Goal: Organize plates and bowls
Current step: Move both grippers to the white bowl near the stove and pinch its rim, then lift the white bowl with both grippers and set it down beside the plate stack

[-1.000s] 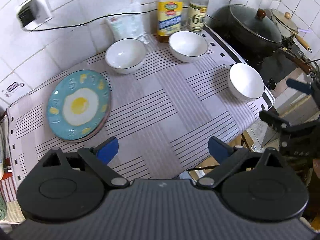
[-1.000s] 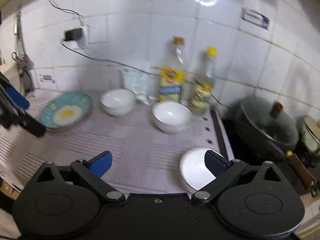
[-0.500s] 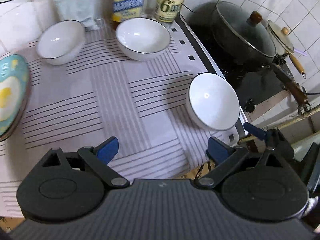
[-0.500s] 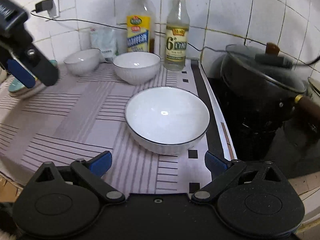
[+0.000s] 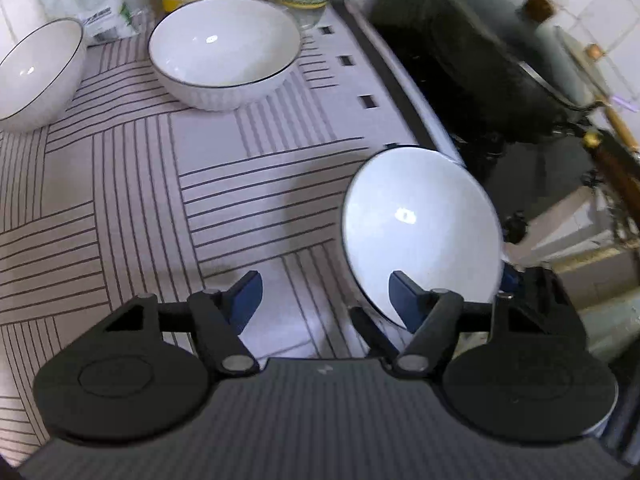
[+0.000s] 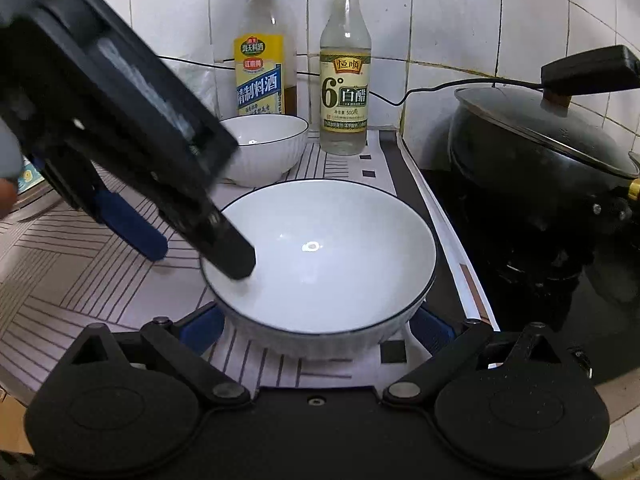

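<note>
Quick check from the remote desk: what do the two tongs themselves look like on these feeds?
Both look alike. The left tongs and the right tongs are matte black, each with two round discs, jointed black link bars with silver pivot pins, and blue finger pads. A ribbed dark grey body sits behind them. No cables or markings are visible, and no sleeve.

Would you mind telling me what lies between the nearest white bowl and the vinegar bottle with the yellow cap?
Nothing stands there: in the right wrist view, only bare striped mat separates the nearest bowl from the vinegar bottle. The second bowl sits off to the left.
</note>
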